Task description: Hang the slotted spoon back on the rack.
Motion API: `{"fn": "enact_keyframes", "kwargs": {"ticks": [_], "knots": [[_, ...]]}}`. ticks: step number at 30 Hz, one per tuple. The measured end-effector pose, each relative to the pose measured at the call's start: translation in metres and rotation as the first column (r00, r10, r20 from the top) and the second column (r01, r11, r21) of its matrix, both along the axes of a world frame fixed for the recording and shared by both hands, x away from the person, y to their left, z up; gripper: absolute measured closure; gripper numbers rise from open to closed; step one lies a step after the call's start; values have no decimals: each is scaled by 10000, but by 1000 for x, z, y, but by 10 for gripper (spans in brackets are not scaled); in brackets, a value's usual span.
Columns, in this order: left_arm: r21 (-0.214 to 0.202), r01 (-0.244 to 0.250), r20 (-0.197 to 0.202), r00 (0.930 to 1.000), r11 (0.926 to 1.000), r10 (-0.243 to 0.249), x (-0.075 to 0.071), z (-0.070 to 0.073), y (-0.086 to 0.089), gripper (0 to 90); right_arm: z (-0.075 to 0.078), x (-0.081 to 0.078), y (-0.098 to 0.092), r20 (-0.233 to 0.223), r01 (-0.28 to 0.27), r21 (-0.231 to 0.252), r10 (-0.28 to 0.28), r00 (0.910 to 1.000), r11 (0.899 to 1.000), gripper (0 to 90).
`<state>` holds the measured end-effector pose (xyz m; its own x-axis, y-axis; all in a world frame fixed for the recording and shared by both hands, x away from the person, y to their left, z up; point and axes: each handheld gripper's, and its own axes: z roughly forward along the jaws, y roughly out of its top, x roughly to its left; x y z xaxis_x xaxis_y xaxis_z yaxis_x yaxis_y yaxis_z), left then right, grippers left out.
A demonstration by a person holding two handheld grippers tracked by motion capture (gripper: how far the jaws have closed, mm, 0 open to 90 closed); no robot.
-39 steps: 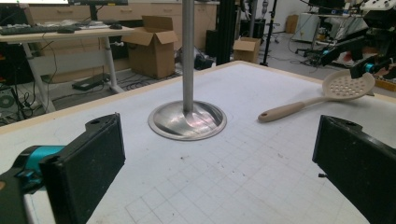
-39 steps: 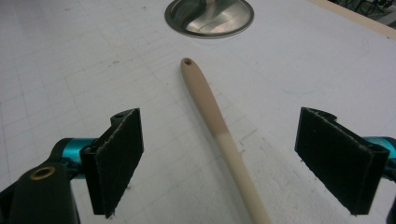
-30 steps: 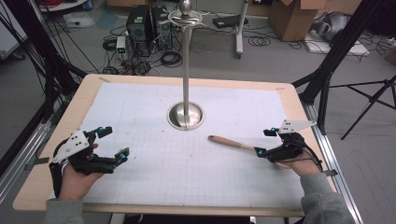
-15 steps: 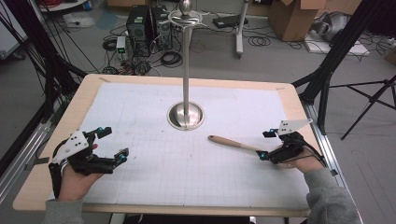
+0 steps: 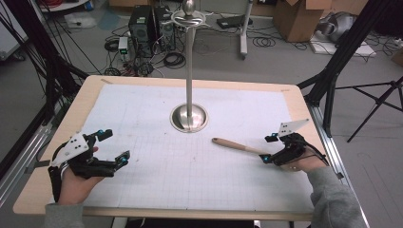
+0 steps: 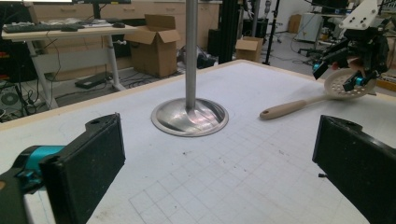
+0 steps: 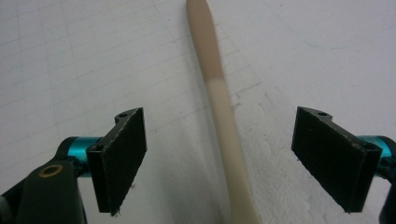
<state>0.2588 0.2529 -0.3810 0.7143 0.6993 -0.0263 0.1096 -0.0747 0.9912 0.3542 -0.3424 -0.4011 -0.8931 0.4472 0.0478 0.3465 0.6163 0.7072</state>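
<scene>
Table (image 5: 294, 190) with white gridded mat, bearing a steel stand (image 5: 189, 116) of round base and tall upright pole. Slotted spoon (image 5: 236, 145), beige, lies flat right of the stand: slim handle, paler toward a round perforated bowl (image 6: 351, 85). Right gripper (image 5: 269, 148) straddles it, jaws wide, pads clear of the handle. Left gripper (image 5: 110, 146) rests apart, jaws wide, empty.

Wooden table (image 5: 57, 142) with a pale rim, covered almost fully by a white grid mat (image 5: 157, 142). At the mat's far middle, the round steel base of an upright metal stand (image 5: 189, 117). Near the right side, a beige slotted spoon (image 6: 303, 100), lying flat, handle toward the stand, perforated bowl toward the table's right edge.
</scene>
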Motion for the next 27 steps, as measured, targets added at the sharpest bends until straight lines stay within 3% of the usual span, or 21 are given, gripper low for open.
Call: {"fn": "enact_keyframes", "kwargs": {"ticks": [5, 12, 20, 27], "knots": [[-156, 54, 60, 10000, 9999, -53, 0, 1, 0, 27, -4, 3, 2, -146, -231, -363, 226, 9996, 9991, 201], [-133, -8, -10, 10000, 9999, 8, 1, -1, 2, 27, -7, 8, 4, -251, -28, -913, 5, 9997, 9958, 249], [-126, 4, -64, 10000, 9999, -4, 1, -2, 1, 27, -11, 13, 10, -819, -134, -1906, -23, 9966, 9816, 353], [-136, -12, -64, 10000, 9999, 11, 1, -2, 2, 27, -13, 15, 11, -944, -144, -2227, -68, 9955, 9748, 449]]}}
